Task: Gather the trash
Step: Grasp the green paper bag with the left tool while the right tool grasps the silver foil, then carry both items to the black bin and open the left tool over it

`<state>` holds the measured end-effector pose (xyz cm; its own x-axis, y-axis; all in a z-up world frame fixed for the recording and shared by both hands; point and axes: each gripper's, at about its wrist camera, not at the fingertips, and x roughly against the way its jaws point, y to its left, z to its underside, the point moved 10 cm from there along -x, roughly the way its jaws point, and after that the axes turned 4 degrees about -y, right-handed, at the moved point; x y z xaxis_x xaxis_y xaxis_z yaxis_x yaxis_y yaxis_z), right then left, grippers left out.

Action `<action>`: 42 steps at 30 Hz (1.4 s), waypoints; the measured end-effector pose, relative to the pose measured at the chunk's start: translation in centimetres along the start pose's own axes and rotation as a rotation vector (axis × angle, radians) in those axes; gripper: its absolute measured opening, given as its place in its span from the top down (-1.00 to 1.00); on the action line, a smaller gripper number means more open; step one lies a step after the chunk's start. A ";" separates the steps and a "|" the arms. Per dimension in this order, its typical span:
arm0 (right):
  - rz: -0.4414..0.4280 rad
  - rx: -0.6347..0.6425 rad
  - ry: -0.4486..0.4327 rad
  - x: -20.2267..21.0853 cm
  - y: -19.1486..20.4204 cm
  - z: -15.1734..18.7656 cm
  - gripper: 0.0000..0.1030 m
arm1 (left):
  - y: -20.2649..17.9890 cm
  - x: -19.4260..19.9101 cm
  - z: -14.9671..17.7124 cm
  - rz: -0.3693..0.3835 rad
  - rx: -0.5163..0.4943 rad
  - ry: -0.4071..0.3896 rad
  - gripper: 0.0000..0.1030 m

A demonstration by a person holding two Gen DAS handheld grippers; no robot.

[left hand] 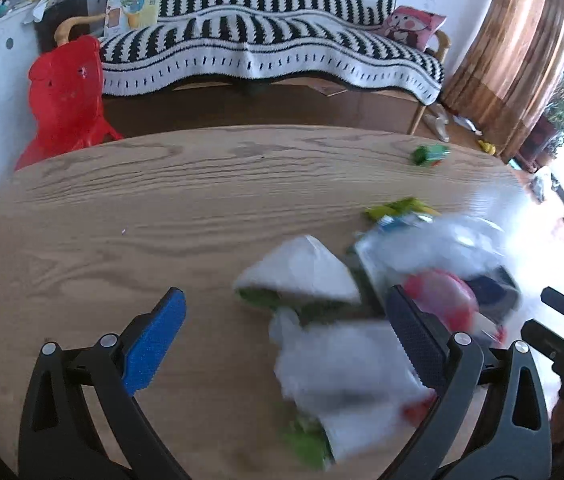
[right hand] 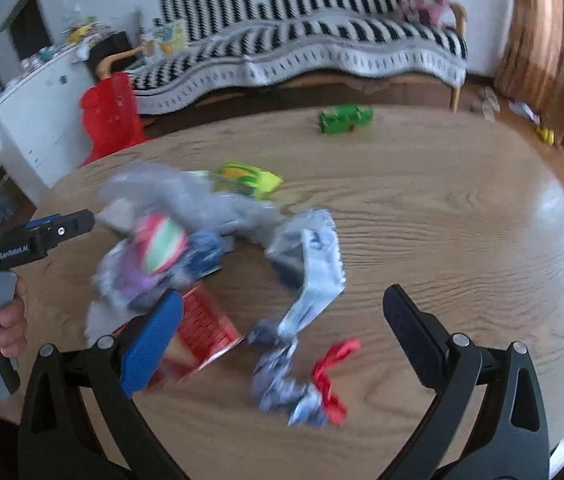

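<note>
Both spread: left gripper [left hand: 286, 312], right gripper [right hand: 282, 312]. Lower centre, crumpled blue-white wrapper [right hand: 306, 280]: probably light, crinkly, slippery; best pinched at its bunched end.

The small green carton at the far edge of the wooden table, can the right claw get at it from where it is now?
Probably yes. The right claw is open, and bare wooden table lies between it and the small green carton, which stands alone; the silvery-blue wrapper sits off to the side.

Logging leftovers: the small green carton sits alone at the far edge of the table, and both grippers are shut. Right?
Not quite. The green carton does sit alone at the far edge of the table, but both wrist views show the left gripper and right gripper open, holding nothing.
</note>
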<state>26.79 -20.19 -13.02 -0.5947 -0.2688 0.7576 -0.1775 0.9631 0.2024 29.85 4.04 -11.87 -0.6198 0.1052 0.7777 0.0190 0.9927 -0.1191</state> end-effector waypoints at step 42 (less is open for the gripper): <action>0.303 -0.422 -0.244 20.6 -32.4 7.6 0.38 | -38.6 8.4 2.2 0.385 -0.431 -0.158 -0.02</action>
<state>14.35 -57.05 -8.73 -0.7428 0.0729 0.6655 0.3275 0.9065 0.2663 22.24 -33.51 -2.12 -0.6136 0.4847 0.6234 0.5613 0.8230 -0.0874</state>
